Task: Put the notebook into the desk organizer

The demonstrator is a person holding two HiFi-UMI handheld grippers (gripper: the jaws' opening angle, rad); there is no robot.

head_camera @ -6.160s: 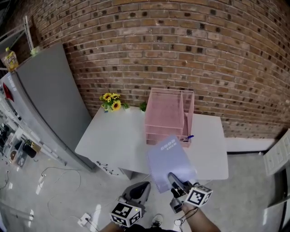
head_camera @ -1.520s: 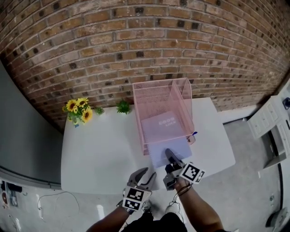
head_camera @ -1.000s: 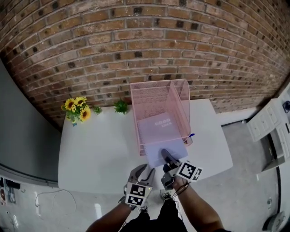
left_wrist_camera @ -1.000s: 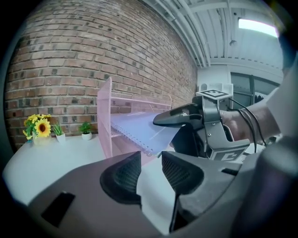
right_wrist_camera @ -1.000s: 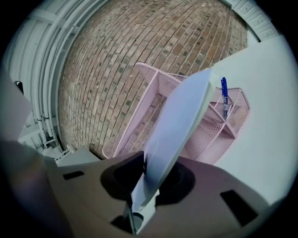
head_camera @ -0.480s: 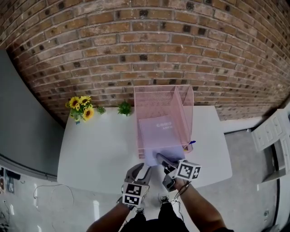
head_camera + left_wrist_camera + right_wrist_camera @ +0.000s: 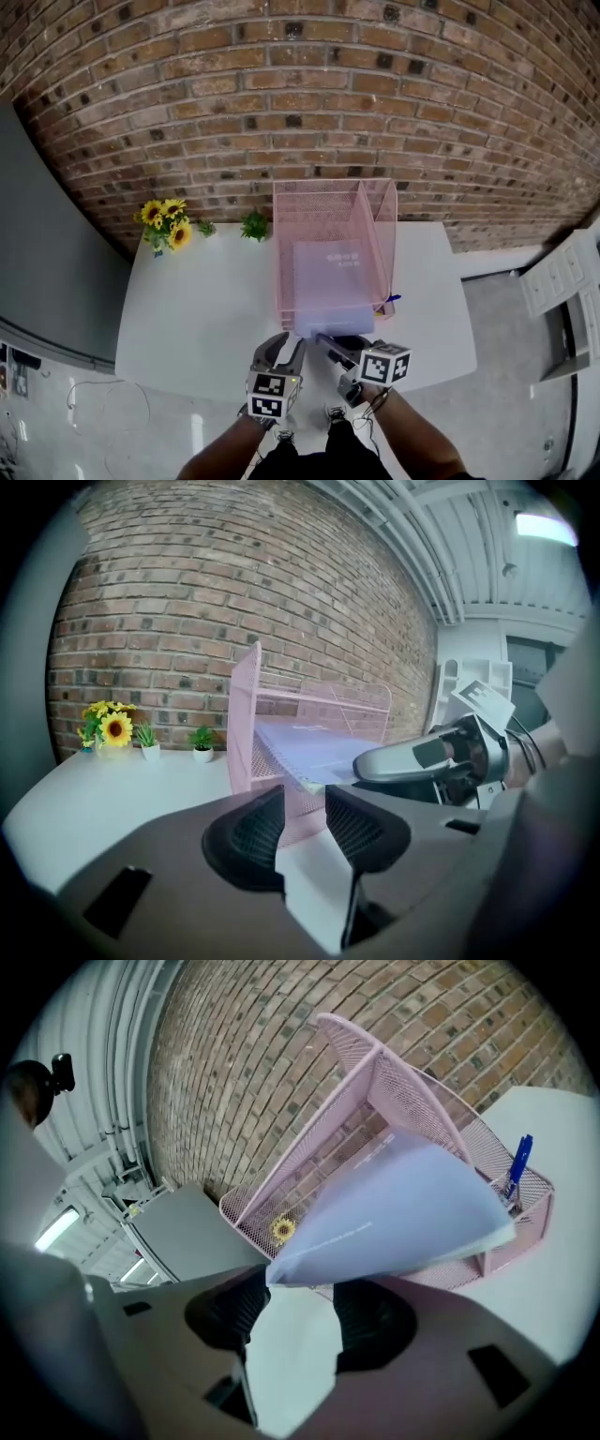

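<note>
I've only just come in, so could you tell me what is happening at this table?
A person with a gripper in each hand is putting a lilac notebook into the pink mesh desk organizer on the white table. The notebook lies mostly inside, its near edge sticking out at the front. The right gripper is at that edge; its fingers have just been opening and stand apart, not pressing on it. The left gripper hovers alongside, open and empty.

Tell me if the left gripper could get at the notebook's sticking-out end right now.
Probably yes. The left gripper is open and empty, close in front of the notebook, whose near end pokes out of the pink organizer; nothing lies between them.
</note>
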